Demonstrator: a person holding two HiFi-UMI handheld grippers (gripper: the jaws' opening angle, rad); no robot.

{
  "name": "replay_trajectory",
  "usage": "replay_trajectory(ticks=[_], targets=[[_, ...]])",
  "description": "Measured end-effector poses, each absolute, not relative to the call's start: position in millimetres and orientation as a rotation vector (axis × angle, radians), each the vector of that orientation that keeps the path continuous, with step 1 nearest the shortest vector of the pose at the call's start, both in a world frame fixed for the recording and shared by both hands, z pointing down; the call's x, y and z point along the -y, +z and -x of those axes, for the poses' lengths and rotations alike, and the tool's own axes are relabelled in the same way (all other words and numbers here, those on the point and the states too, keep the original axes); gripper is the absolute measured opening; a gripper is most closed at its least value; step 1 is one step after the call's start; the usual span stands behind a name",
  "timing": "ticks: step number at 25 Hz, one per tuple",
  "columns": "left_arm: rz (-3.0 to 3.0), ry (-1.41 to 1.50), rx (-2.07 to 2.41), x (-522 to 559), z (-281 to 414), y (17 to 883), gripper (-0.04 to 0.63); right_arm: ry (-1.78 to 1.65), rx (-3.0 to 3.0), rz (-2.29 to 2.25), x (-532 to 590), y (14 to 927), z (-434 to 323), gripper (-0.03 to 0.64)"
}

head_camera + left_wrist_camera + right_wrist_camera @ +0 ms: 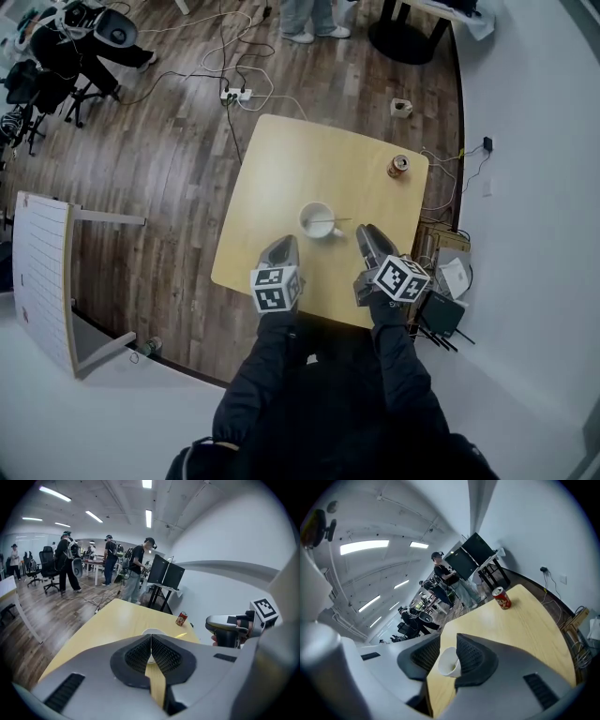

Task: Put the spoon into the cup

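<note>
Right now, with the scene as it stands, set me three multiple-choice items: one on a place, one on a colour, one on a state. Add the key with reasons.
1. The spoon lies: A) inside the cup; B) outside the cup, to its left; C) outside the cup, behind it.
2. The cup is: A) red; B) white; C) black.
3. The right gripper has its fingers: A) shut on the spoon; B) shut on the cup; C) apart, holding nothing.

Key:
1 A: its bowl sits in the cup, with the handle over the rim.
2 B: it shows white in the head view.
3 C: the right gripper view shows a gap between them, with the cup seen through it.
</note>
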State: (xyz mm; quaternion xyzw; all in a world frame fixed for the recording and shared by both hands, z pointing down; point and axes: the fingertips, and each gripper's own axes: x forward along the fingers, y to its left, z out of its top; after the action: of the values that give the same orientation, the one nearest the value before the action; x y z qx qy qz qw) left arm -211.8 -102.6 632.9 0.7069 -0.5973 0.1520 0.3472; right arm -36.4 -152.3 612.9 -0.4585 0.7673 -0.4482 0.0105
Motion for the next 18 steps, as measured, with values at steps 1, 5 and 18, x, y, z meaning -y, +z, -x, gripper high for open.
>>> replay_trajectory(ticks=[1, 5, 18], targets=[[-1.838, 0.385, 1.551, 102, 210, 626, 0.034, -1.368, -2.419, 1.432, 149, 602, 38, 0.11], [-1.887, 0.34, 1.558, 103, 203, 588, 0.034, -1.2, -2.568, 1.432, 139, 556, 54, 0.049], [-2.195, 0.208, 1.579, 115, 168, 457, 0.034, -0.485, -2.913, 1.462, 117, 419, 93, 0.021]])
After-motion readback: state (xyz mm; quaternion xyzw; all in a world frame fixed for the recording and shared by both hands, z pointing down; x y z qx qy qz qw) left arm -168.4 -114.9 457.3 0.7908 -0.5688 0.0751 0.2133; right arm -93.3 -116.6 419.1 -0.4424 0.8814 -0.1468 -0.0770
